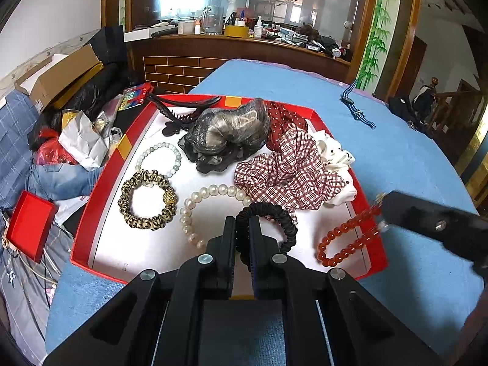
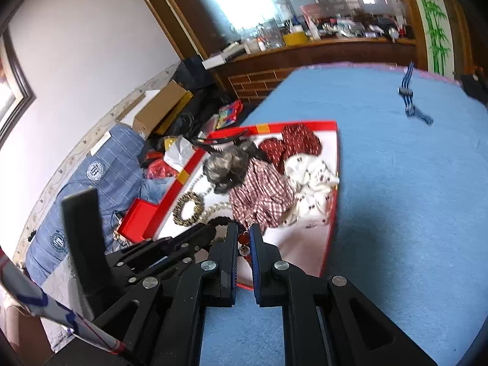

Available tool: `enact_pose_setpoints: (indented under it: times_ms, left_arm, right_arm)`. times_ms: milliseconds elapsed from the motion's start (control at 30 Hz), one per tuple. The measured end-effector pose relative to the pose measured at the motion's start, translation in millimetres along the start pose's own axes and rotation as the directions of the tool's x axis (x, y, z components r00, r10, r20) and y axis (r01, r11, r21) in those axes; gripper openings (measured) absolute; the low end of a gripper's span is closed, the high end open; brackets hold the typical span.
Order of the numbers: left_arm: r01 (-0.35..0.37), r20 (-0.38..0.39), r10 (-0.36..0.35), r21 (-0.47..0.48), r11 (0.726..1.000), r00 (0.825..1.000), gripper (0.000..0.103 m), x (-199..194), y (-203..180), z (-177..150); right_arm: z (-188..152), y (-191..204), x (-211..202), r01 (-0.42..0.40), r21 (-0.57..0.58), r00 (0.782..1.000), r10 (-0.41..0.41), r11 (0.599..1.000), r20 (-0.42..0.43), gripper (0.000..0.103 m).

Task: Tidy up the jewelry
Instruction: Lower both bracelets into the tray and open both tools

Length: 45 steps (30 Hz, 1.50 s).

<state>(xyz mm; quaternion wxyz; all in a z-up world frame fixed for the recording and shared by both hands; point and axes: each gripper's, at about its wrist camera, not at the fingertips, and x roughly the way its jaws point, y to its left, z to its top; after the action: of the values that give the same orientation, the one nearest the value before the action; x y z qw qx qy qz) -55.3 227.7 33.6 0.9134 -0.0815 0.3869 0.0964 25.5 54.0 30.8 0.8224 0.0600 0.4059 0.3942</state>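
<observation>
A shallow red box (image 1: 100,183) with a white floor lies on the blue table. In the left wrist view my left gripper (image 1: 243,221) is shut on a black scrunchie (image 1: 274,213), which hangs low over the box's near side. My right gripper (image 1: 382,210) comes in from the right, shut on a red bead bracelet (image 1: 344,241) that dangles over the box's right rim. In the right wrist view the red beads (image 2: 244,241) sit pinched between the right gripper's (image 2: 244,228) fingers. Inside the box lie a pearl bracelet (image 1: 195,210), a leopard scrunchie (image 1: 146,204) and a pale bead bracelet (image 1: 158,155).
Further back in the box are a dark hair claw (image 1: 183,113), a grey hairpiece (image 1: 225,134) and plaid (image 1: 289,174), red dotted (image 1: 283,119) and white (image 1: 335,155) scrunchies. A blue striped strap (image 1: 357,106) lies on the blue cloth beyond. Boxes, bags and a small red box (image 1: 29,225) crowd the left.
</observation>
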Motion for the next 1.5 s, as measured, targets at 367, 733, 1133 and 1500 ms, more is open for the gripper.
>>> enact_pose_setpoints:
  times_ms: [367, 733, 1133, 1500]
  left_arm:
    - [-0.042, -0.030, 0.042, 0.010, 0.999, 0.999, 0.008, 13, -1, -4]
    - [-0.095, -0.013, 0.096, 0.038, 0.995, 0.995, 0.008, 13, -6, -3]
    - [-0.114, -0.003, 0.114, 0.043, 0.993, 0.993, 0.008, 11, -8, -4]
    - [-0.130, 0.007, 0.130, 0.050, 0.990, 0.992, 0.015, 6, -13, -5]
  right_arm:
    - [-7, -22, 15, 0.082, 0.022, 0.996, -0.081, 0.996, -0.045, 0.009]
    - [-15, -31, 32, 0.094, 0.035, 0.992, -0.091, 0.995, -0.089, 0.009]
    - [-19, -34, 29, 0.085, 0.039, 0.991, -0.081, 0.996, -0.103, 0.010]
    - [-20, -32, 16, 0.070, 0.040, 0.994, -0.067, 0.997, -0.090, 0.010]
